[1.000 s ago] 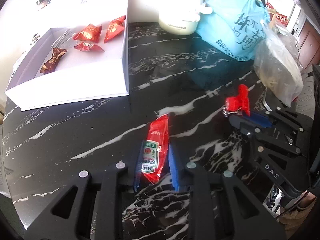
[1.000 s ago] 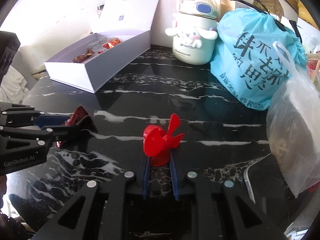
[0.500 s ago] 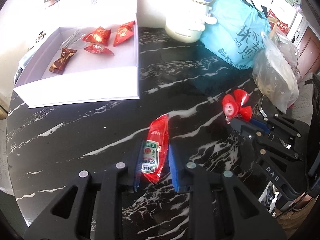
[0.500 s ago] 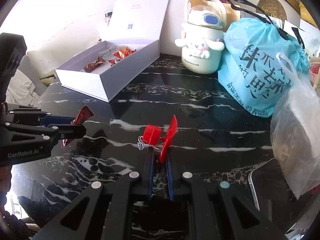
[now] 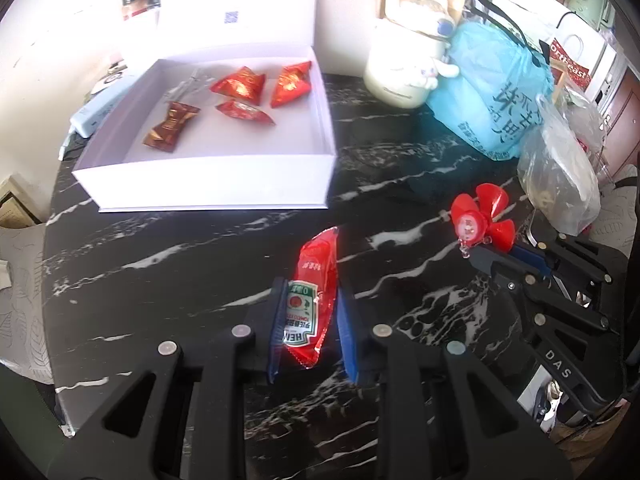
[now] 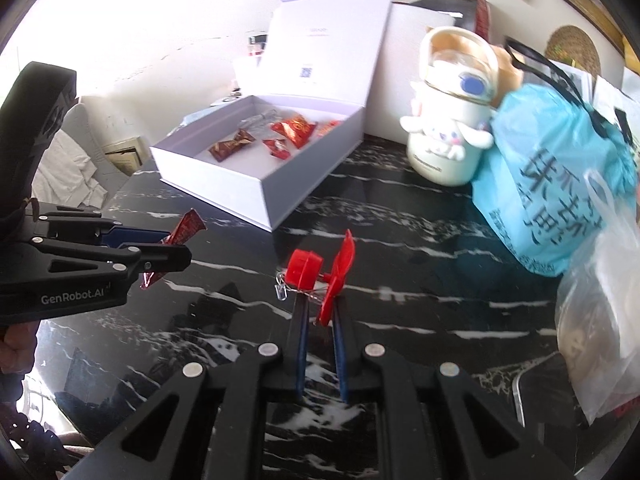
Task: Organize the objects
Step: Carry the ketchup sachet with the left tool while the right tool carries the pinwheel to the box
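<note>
The black marble table [image 5: 168, 264] carries everything here, and the open white box [image 5: 224, 176] at its far side serves as the landmark. Right of the box stand a cream character jug [image 5: 404, 68] and a blue plastic bag [image 5: 496, 96], with a clear bag [image 5: 560, 184] nearer than those. Inside the box lie 4 wrapped sweets [image 5: 240, 86] and what looks like a clear wrapper.

Short of the box's front wall, the left gripper [image 5: 310, 316] is clamped on a red ketchup sachet [image 5: 312, 292], pinching its lower half so the upper end sticks out toward the box. The sachet is light, soft and slick; squeezing the filled middle could burst it, so its sealed edges look the safer hold.

To the right of that, the right gripper [image 6: 320, 320] is closed narrowly on 1 blade of a small red fan toy [image 6: 320, 276], raised off the table. The toy is light, stiff plastic; its thin blades may flex or snap, and a small metal clip [image 6: 281, 290] dangles from the hub, which looks sturdier.
</note>
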### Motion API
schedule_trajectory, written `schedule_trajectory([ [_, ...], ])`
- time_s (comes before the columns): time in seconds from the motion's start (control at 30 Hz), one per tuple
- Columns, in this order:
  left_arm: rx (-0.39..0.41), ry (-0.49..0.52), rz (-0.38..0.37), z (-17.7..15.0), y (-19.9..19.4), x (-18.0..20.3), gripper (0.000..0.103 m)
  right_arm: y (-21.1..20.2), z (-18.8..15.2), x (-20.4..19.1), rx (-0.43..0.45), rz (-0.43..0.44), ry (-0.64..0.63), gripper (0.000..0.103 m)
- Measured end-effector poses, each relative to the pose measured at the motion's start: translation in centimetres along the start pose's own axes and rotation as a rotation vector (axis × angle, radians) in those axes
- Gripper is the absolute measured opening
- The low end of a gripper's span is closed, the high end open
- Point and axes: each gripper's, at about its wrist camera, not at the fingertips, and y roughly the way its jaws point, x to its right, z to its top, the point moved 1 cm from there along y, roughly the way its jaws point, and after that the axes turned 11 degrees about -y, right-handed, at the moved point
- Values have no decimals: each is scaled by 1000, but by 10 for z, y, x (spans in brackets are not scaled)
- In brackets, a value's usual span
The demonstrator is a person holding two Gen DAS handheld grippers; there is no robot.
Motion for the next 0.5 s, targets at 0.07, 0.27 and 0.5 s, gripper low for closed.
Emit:
schedule_trajectory([
  [0.07, 11, -3, 9, 1, -5, -5, 23, -1, 6, -6, 6, 8, -17, 11],
  [0.27, 39, -3, 49, 8, -18, -21, 23, -6, 24, -22, 31, 32, -54, 11],
  [0.5, 76, -5, 83, 23, -34, -35, 23, -11, 46, -36, 62, 57, -94, 11],
])
